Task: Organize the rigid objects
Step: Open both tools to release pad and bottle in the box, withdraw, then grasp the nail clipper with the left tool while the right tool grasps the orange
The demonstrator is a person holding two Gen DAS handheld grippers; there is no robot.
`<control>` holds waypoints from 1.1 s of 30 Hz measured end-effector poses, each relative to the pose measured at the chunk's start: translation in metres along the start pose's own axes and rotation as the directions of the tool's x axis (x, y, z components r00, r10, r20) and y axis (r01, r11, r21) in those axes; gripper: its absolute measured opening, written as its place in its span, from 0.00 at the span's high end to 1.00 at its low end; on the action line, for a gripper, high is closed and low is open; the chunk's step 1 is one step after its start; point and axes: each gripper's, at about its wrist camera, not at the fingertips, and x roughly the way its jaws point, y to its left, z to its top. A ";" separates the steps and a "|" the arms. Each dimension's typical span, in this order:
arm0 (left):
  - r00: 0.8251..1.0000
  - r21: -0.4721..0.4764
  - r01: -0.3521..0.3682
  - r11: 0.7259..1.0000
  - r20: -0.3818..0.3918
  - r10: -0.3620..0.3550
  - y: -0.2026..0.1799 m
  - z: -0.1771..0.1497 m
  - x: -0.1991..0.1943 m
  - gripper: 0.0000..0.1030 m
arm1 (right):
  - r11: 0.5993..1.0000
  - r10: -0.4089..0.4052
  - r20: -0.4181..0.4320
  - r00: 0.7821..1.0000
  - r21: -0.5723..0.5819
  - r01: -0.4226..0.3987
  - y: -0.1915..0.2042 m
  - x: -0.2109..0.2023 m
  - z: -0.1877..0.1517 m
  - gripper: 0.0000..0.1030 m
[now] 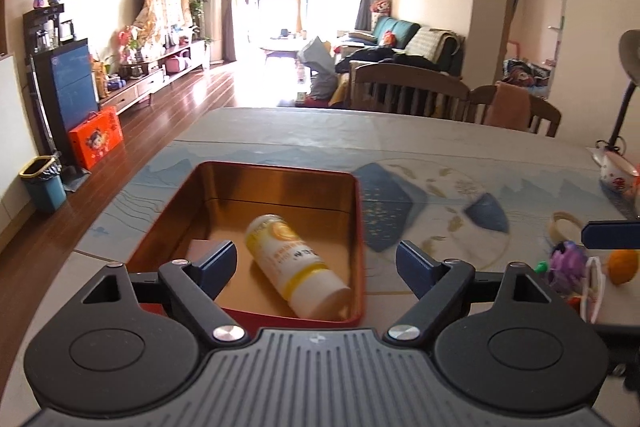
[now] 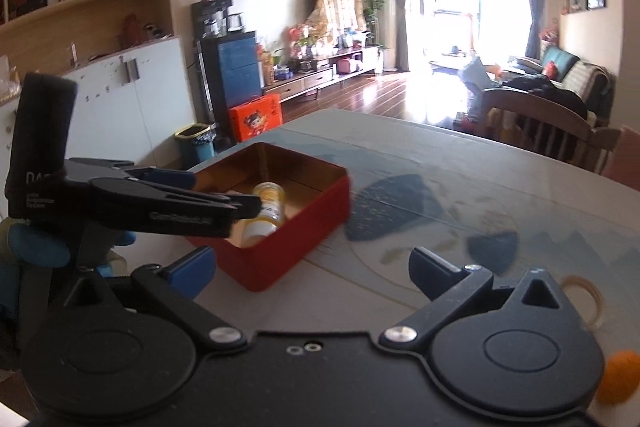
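A red tin box [image 1: 280, 167] with a gold inside stands on the table. A white bottle with a yellow label [image 1: 296, 259] lies on its side in it. My left gripper [image 1: 316, 255] hangs open over the box's near edge, with the bottle below the gap between its fingers and untouched. In the right wrist view the box [image 2: 288, 239] and bottle [image 2: 270, 199] sit ahead on the left, and the left gripper [image 2: 224, 193] reaches over them from the left. My right gripper [image 2: 312, 263] is open and empty above the table, just right of the box.
An orange [image 1: 622, 267] [image 2: 620, 375], a tape roll [image 1: 566, 223] [image 2: 584, 291], a purple toy [image 1: 568, 259] and a patterned cup [image 1: 618, 173] lie at the table's right end. Wooden chairs [image 1: 408, 87] stand at the far edge. Patterned cloth covers the table [image 2: 460, 187].
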 end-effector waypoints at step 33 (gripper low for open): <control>0.938 0.112 0.340 0.934 -0.115 -0.328 -0.151 -0.044 0.011 0.04 | 0.880 -0.389 -0.043 0.920 0.278 0.385 -0.175 -0.065 -0.084 0.00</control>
